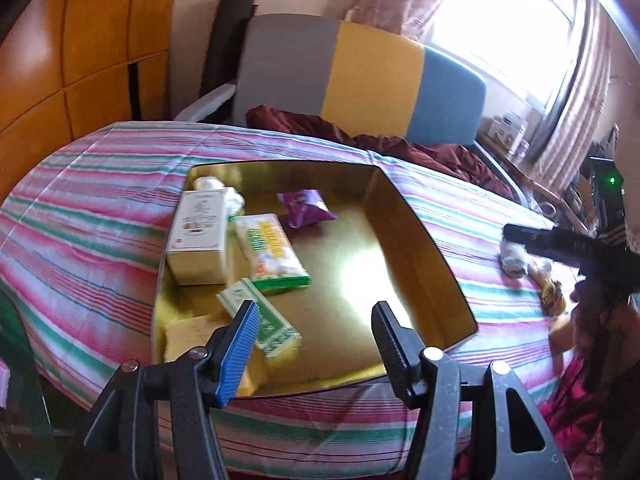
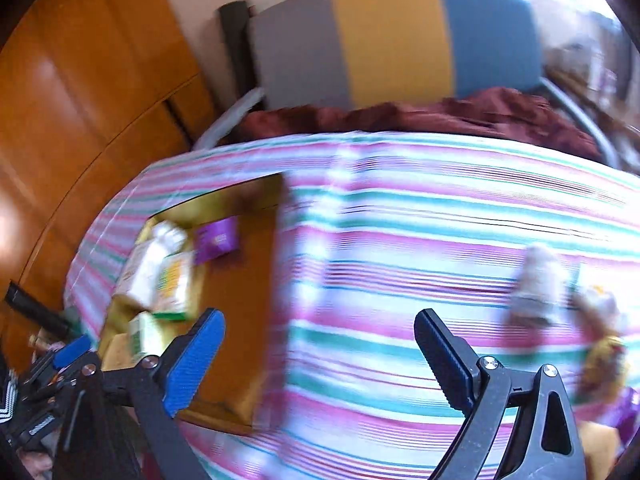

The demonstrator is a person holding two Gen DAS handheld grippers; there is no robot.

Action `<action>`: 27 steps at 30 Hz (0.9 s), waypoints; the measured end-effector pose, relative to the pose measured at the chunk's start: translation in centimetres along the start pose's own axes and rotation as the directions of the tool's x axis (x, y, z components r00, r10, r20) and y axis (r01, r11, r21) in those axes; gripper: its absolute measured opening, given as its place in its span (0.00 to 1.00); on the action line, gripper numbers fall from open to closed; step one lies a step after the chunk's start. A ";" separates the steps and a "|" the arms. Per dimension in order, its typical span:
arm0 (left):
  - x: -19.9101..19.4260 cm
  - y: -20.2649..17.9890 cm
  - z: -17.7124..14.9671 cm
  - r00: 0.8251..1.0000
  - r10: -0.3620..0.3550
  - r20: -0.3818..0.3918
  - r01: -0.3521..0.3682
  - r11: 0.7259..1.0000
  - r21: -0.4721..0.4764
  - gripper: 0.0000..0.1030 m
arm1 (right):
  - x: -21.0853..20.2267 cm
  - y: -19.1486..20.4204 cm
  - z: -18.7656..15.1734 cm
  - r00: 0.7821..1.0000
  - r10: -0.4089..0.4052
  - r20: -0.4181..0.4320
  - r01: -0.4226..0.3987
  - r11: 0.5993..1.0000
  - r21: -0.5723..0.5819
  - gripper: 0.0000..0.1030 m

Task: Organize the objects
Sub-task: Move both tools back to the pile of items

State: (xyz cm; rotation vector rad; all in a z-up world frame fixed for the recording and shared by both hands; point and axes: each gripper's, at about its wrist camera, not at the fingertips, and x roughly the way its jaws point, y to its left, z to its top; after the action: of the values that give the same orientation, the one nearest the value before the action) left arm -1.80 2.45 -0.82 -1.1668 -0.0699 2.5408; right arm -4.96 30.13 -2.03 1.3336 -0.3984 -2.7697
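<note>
My left gripper spread, empty, over shiny gold rectangular tray; only right view shows my right gripper spread wide, empty, blurred.

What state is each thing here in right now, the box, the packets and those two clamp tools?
Gold box: open, no lid on, partly filled.
White carton: lying flat in the box.
Purple packet: lying in the box, sealed.
Green packet: lying flat in the box.
Loose items: on the striped cloth, outside the box.
Left hand-held gripper: open, empty.
Right hand-held gripper: open wide, empty.
</note>
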 end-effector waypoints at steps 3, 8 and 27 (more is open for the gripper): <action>0.5 -1.7 0.1 1.000 -0.019 -0.017 0.020 0.999 0.043 0.57 | -2.0 -4.3 0.2 0.997 -0.073 0.032 0.071 0.996 0.057 0.98; 1.8 -4.7 0.4 0.995 -0.072 -0.076 0.079 0.993 0.085 0.57 | -6.2 -13.0 0.1 0.974 -0.203 0.103 0.173 0.953 0.247 1.00; 7.8 -21.6 1.2 0.910 -0.291 -0.295 0.380 0.872 0.310 0.57 | -11.6 -29.5 -6.6 0.932 -0.245 0.268 -0.092 0.555 0.827 1.00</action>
State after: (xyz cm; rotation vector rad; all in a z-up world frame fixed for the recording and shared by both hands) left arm -1.17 25.45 -1.74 -1.1803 0.2264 1.9841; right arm 9.58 58.90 -4.44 0.8504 -1.9347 -2.9635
